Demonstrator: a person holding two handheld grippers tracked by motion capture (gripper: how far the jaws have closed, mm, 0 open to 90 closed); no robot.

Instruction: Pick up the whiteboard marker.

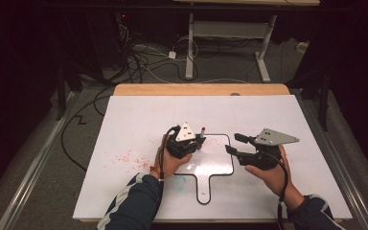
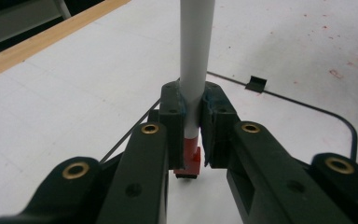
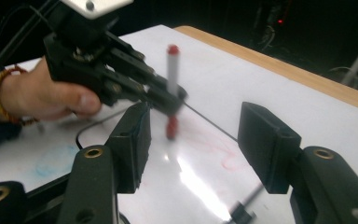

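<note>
High view: left gripper [image 1: 197, 139] clamped on a slim white marker with red ends [image 1: 202, 130], standing over the upper left corner of the glossy black-rimmed paddle-shaped whiteboard [image 1: 218, 165]; right gripper [image 1: 233, 143] gaping, empty, just right of the board.

Left gripper view: pads shut tight on the marker's white barrel [image 2: 196, 56] near its red end, long axis running straight out between them.

Right gripper view: marker [image 3: 172, 70] upright, tip at the board with faint red strokes, ahead and left of the spread, empty pads [image 3: 265, 144]; left hand [image 3: 37, 95] plainly nearer.
</note>
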